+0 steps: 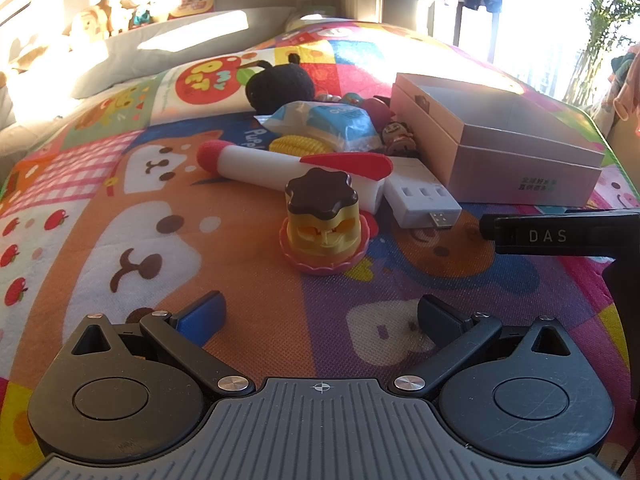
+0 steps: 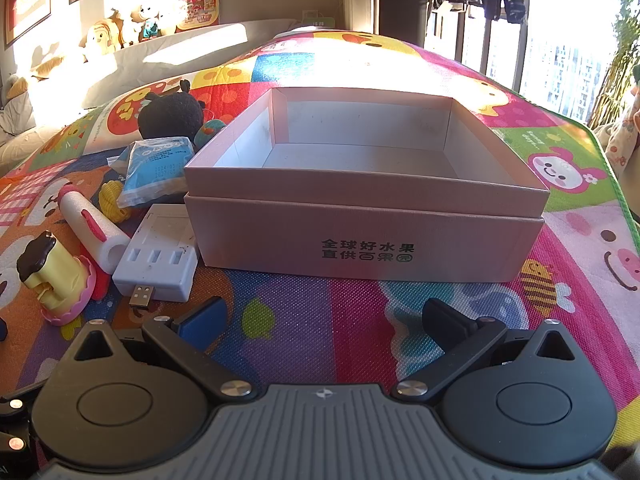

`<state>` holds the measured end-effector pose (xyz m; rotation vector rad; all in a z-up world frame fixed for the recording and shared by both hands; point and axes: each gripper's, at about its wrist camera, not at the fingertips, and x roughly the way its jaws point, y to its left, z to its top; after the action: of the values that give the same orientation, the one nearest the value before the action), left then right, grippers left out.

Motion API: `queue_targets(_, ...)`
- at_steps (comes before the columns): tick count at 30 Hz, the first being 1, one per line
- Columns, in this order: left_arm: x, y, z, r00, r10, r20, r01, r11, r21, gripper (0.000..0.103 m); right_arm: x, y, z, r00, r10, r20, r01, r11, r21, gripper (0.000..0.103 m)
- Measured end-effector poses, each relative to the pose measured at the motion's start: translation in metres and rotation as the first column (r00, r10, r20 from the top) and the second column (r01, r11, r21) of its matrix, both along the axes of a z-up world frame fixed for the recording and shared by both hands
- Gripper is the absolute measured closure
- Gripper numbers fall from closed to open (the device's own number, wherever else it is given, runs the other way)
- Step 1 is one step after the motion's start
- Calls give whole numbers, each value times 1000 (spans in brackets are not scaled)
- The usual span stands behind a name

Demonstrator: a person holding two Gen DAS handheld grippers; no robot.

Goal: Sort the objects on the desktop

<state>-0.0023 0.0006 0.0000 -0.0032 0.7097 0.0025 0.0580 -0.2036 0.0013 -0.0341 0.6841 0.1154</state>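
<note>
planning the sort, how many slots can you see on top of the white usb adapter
3. They sit in a row across the top of the white USB adapter, near its plug end: left slot, middle slot, right slot. Any slots on other faces are hidden.

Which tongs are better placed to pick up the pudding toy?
The left tongs, probably: open, with the pudding toy straight ahead. The right tongs face the empty box.

Mat (image 2: 320, 300) clear before the box (image 2: 360, 236) — toys (image 1: 320, 224) crowd its left
</note>
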Motion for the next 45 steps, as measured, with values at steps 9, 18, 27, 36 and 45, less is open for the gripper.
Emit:
queue_targets(9,2,1,0,1000,0,-2,0,1000,7,0,0,-3,0,1000,0,-1,0,1000,0,0)
queue_targets(18,3,-4,-1,1000,4,-10,-4,1000,13,0,-9,-4,3,1000,10,-26,-10,1000,4,0)
queue_targets(27,5,-4,3,998,1,-70,1,1000,19,0,-42,-12,5,997,55,-56,-56,998,-7,0)
queue_targets(36,9,-6,5,997,21,-77,-19,1000,25,0,-45,-15,6,993,93,-75,-94,996,-2,0)
queue_targets(45,16,-3,4,998,22,-59,-20,999,33,0,-45,-15,6,992,102,-72,-103,995,-13,0)
